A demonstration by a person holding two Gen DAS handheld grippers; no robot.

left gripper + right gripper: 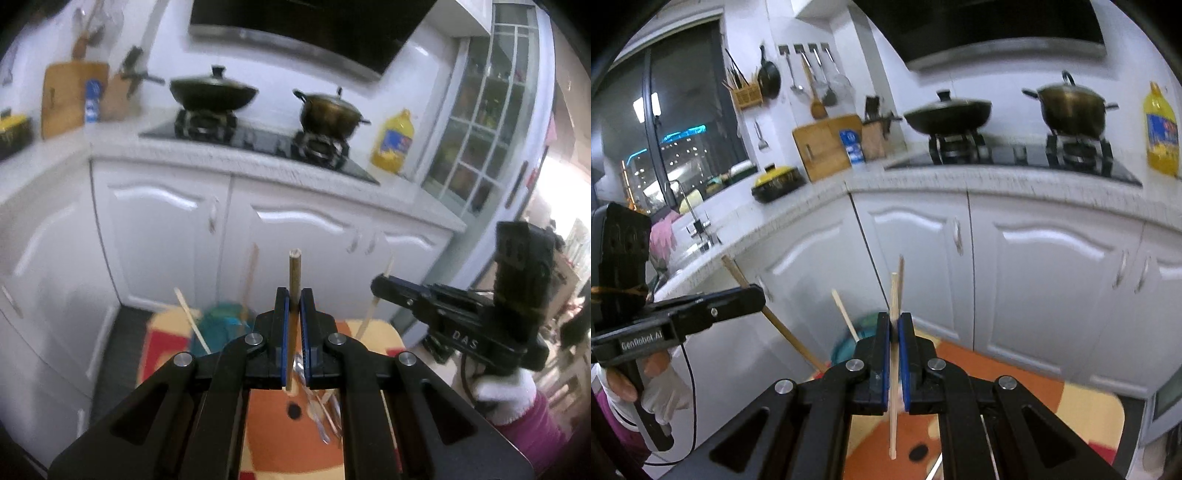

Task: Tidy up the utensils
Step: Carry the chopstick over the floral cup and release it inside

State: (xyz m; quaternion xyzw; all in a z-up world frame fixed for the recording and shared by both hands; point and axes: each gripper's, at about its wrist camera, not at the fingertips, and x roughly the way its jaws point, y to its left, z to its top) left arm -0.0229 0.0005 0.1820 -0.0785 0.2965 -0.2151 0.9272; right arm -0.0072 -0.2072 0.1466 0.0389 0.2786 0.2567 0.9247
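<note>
The left gripper (294, 295) has its fingers pressed against a brown chopstick (294, 273), which stands upright between the blue pads (283, 321) and projects above and below them. The right gripper (895, 321) pinches a pale chopstick (894, 369) in the same manner; this stick also stands nearly upright, and its lower end hangs over the table (1082, 406). In the left wrist view the right gripper (380, 286) appears at the right side, held by a hand in a white glove (506, 391), with the pale chopstick (373, 310) crossing its tip. In the right wrist view the left gripper (753, 295) appears at the left side, with the brown chopstick (786, 332) slanting through its tip. The table carries an orange, red and cream patterned cloth (273, 435). A teal cup (221, 321) stands near the far edge of the table and holds a further pale chopstick (192, 321), which leans to the left. A loose pile of metal spoons and chopsticks (325, 410) lies on the cloth just below the left gripper. White cabinets (166, 229) and a stove (258, 136) with two pots stand behind the table.
</note>
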